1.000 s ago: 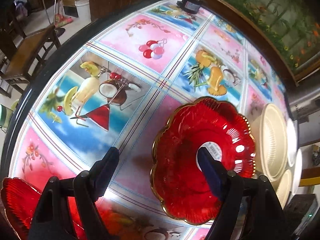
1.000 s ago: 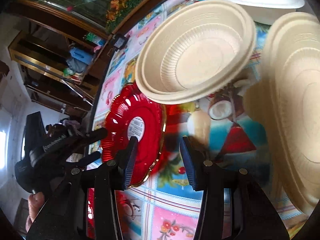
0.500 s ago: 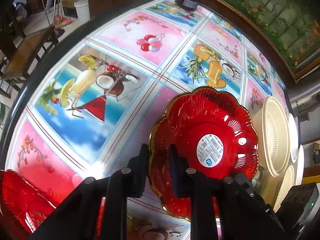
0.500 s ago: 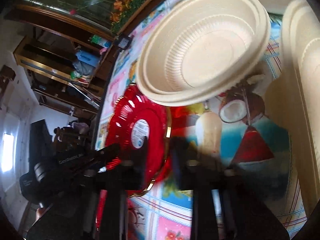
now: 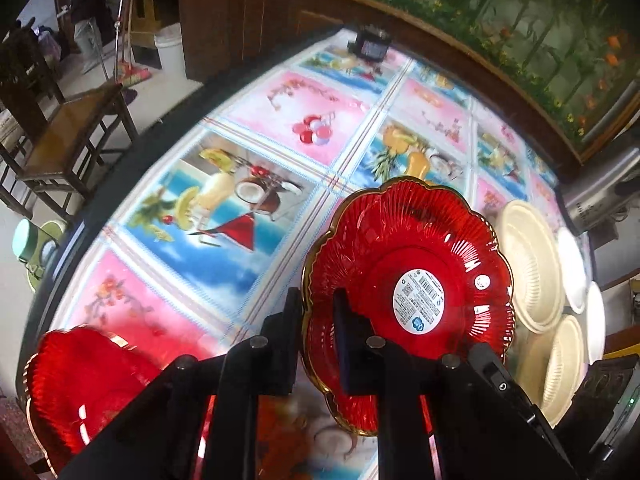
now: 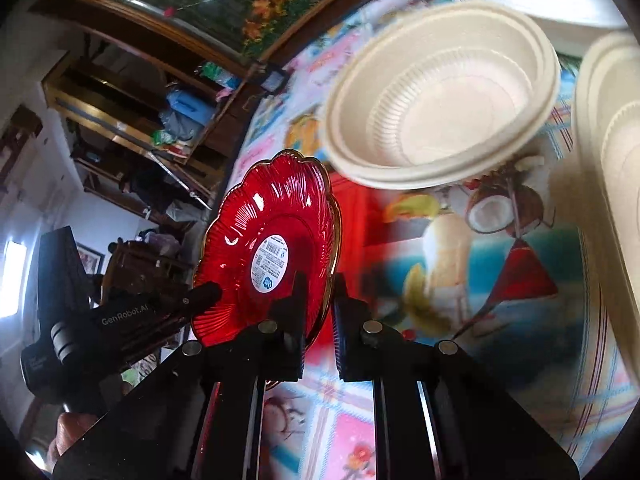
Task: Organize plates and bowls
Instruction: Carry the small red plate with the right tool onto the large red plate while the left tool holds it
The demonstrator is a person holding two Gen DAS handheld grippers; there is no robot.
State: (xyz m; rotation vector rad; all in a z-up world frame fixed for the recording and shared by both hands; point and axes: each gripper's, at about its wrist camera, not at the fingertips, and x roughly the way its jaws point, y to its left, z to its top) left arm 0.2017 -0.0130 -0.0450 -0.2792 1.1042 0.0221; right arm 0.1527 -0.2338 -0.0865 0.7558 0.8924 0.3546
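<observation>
- Since a second ago: both tongs gone from spread wide to clamped, and red scalloped plate (image 5: 408,280) lifted and tilted off the surface (image 5: 224,248).
- Left tongs (image 5: 318,344): pinched on the plate's near-left rim, gold edge running between the pads.
- Right tongs (image 6: 318,320): pinched on the same plate's opposite rim, plate standing almost edge-on in that view.
- Round white sticker (image 5: 419,307) on the plate's centre, facing the left camera.
- Second red plate (image 5: 84,384) lying at the near-left corner, well apart from the held one.
- Cream ribbed bowl (image 6: 440,96) far right of the held plate; more cream and white dishes (image 5: 564,368) grouped along the right edge.
- Fruit-print cloth covering the surface.
</observation>
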